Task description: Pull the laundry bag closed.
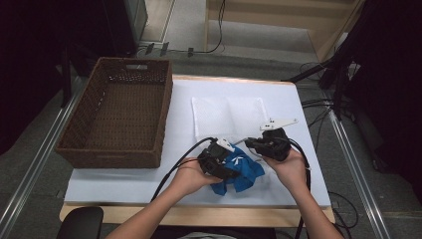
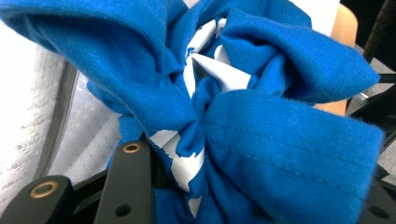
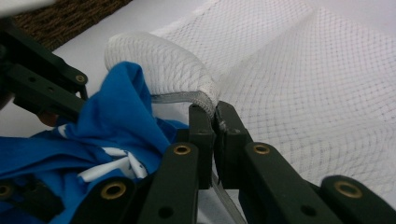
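Right gripper (image 3: 215, 122) has its jaws pinched tight on the grey edge of the white mesh bag (image 3: 299, 70), lifting that edge off the table (image 1: 124, 184). Left gripper (image 1: 219, 160) clamps a bunched blue cloth (image 2: 261, 140) with white print, jaws partly closed, right at the bag's mouth. Wicker basket (image 1: 117, 114) sits well apart at left.

cloth (image 1: 244, 172): blue w/ white print | mesh bag (image 1: 229, 117): white net | basket (image 1: 117, 114): brown wicker | table (image 1: 293, 99): white
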`<control>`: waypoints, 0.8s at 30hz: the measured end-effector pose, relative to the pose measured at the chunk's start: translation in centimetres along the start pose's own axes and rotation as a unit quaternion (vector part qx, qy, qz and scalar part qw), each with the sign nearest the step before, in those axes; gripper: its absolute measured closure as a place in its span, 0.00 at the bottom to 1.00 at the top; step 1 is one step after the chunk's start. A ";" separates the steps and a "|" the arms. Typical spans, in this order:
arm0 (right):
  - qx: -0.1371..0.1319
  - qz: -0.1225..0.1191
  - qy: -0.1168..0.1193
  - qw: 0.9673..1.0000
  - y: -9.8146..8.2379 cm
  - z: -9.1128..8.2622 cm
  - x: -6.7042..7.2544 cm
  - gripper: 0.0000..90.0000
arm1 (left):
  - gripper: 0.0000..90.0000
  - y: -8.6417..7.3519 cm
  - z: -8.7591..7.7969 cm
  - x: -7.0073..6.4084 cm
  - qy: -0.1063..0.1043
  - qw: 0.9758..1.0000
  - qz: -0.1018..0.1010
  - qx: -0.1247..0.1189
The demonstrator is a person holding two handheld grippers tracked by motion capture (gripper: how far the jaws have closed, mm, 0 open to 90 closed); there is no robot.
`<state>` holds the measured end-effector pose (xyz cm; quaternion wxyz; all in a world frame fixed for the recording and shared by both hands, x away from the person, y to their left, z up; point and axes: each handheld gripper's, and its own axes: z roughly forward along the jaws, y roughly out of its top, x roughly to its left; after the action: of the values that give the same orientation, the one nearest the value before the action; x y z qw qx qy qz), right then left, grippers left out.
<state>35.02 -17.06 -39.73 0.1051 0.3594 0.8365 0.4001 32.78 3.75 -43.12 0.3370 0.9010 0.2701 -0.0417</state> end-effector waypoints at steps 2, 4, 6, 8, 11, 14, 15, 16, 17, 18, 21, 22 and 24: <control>-0.001 0.001 -0.001 1.000 0.0 -0.1 0.0 0.98 | 0.59 0.0 0.2 0.1 0.000 1.000 -0.003 0.001; -0.002 0.003 -0.001 1.000 0.1 -0.3 0.1 0.98 | 0.59 0.0 0.5 0.2 -0.001 1.000 -0.004 0.005; -0.003 0.006 0.000 1.000 0.2 -0.5 0.2 0.98 | 0.59 0.0 0.8 0.3 -0.001 1.000 -0.005 0.011; -0.008 0.004 0.002 1.000 0.3 -0.6 0.3 0.98 | 0.59 0.0 1.1 0.3 -0.003 1.000 -0.011 0.010; -0.012 0.003 0.002 1.000 0.5 -0.8 0.5 0.98 | 0.59 0.0 1.4 0.3 -0.002 1.000 -0.005 0.016; -0.013 0.004 0.006 1.000 0.6 -0.9 0.6 0.98 | 0.59 0.0 1.6 0.3 -0.002 1.000 -0.013 0.014; -0.012 0.003 0.008 1.000 0.6 -0.9 0.7 0.98 | 0.59 0.0 1.6 0.5 -0.006 1.000 -0.019 0.014; -0.012 0.001 0.010 1.000 0.6 -1.0 0.7 0.98 | 0.60 0.0 1.5 0.7 -0.010 1.000 -0.025 0.015; -0.010 0.000 0.010 1.000 0.6 -1.1 0.9 0.98 | 0.60 0.1 1.5 0.8 -0.014 0.999 -0.032 0.015; -0.012 -0.002 0.011 1.000 0.5 -1.3 1.0 0.98 | 0.60 0.1 1.4 1.0 -0.015 0.999 -0.039 0.015; -0.011 0.000 0.016 1.000 0.0 -1.9 1.2 0.98 | 0.60 0.2 1.3 1.3 -0.012 0.998 -0.053 0.011; -0.009 -0.003 0.016 1.000 -0.1 -2.0 1.2 0.98 | 0.60 0.2 1.2 1.4 -0.010 0.998 -0.055 0.011; -0.004 -0.004 0.017 1.000 -0.4 -2.0 1.2 0.98 | 0.60 0.3 0.9 1.5 -0.005 0.998 -0.062 0.004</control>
<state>33.05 -17.58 -38.56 0.0936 0.3490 0.8380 0.4088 34.31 3.66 -44.03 0.3312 0.8837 0.3237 -0.0681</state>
